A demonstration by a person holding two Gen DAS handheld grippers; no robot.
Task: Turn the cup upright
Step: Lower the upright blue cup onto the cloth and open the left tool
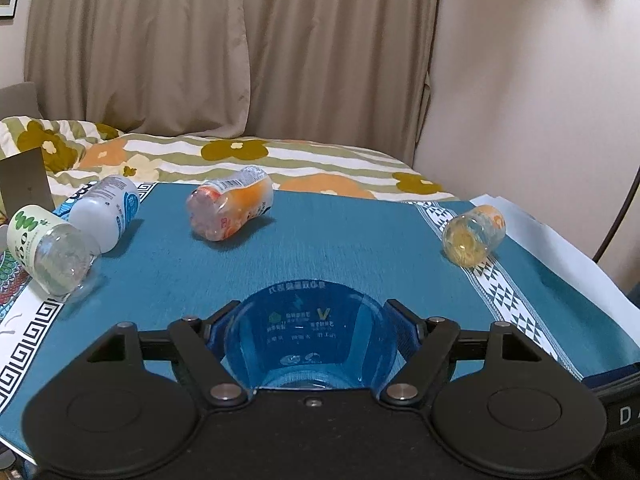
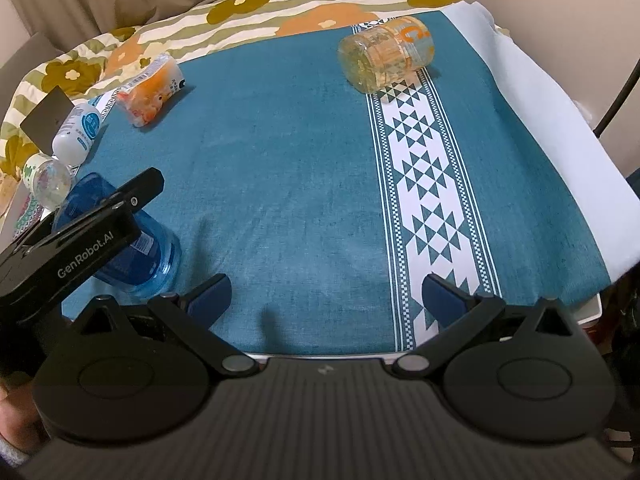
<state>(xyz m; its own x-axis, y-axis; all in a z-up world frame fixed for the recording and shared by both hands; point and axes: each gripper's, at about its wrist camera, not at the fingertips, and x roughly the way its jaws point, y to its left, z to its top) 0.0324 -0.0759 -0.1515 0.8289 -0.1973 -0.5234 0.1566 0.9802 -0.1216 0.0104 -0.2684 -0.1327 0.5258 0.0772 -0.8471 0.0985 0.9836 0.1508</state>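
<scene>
My left gripper [image 1: 311,322] is shut on a clear blue cup [image 1: 310,336]. In the right wrist view the blue cup [image 2: 132,248] stands tilted with one end on the teal cloth [image 2: 288,184], gripped by the left gripper [image 2: 96,216] at the near left. My right gripper [image 2: 326,294] is open and empty above the cloth's near edge. Other cups lie on their sides: an orange one [image 1: 230,208], a yellow one [image 1: 474,234], a white-blue one [image 1: 106,210] and a clear green-print one [image 1: 50,252].
The cloth covers a table with a white patterned band [image 2: 424,184] on its right. A floral bedspread [image 1: 240,156] lies behind, with curtains [image 1: 240,40] and a wall beyond. A dark card [image 2: 46,118] stands at the far left.
</scene>
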